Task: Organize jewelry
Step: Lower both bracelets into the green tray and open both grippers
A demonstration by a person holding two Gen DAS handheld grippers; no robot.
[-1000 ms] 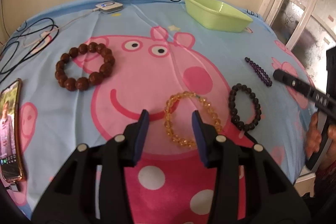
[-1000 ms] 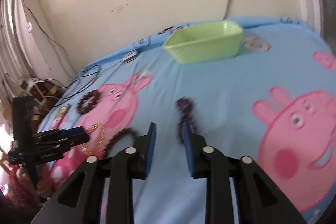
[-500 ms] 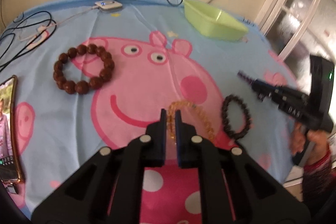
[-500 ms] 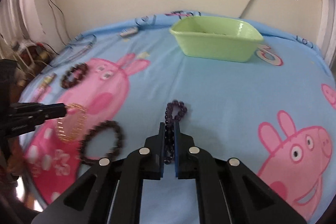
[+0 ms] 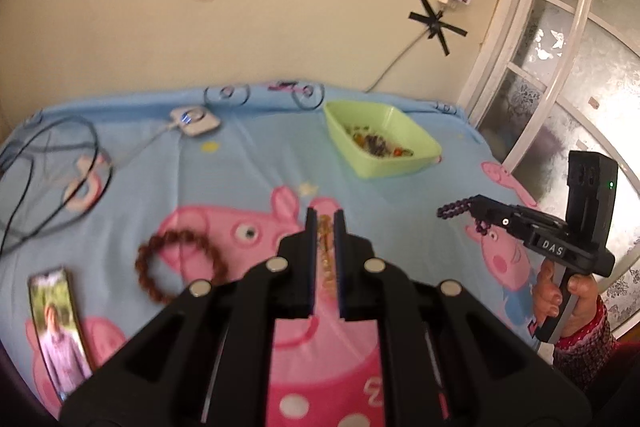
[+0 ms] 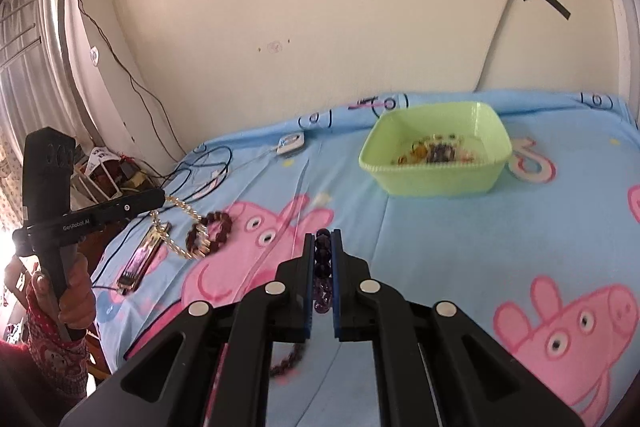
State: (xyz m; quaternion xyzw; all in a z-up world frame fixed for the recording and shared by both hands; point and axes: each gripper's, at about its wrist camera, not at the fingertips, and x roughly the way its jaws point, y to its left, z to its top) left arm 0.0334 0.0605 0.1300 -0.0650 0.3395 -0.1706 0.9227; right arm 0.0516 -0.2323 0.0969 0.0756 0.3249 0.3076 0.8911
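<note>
My left gripper point(image 5: 325, 217) is shut on the amber bead bracelet point(image 5: 326, 255), lifted clear of the cartoon-pig bedsheet. In the right wrist view the left gripper point(image 6: 160, 197) shows at the left with the amber bracelet point(image 6: 180, 227) dangling from it. The right gripper point(image 6: 323, 237) is shut on the purple bead bracelet point(image 6: 322, 267), also raised; from the left wrist view the right gripper point(image 5: 476, 207) holds the purple bracelet point(image 5: 454, 209) out sideways. A brown wooden bracelet point(image 5: 176, 267) lies on the sheet, and a black bracelet point(image 6: 288, 359) lies under the right gripper. The green basin point(image 5: 400, 169) with several beads stands at the back.
A phone point(image 5: 56, 327) lies at the sheet's left edge. Black cables point(image 5: 48, 179) and a small white device point(image 5: 194, 123) sit at the back left. The wall runs behind the basin point(image 6: 432, 183). A white-framed window point(image 5: 560, 67) is on the right.
Both grippers shut, the left on the amber bracelet and the right on the purple one, then rose and lifted them off the sheet. The views tilted up toward the wall.
</note>
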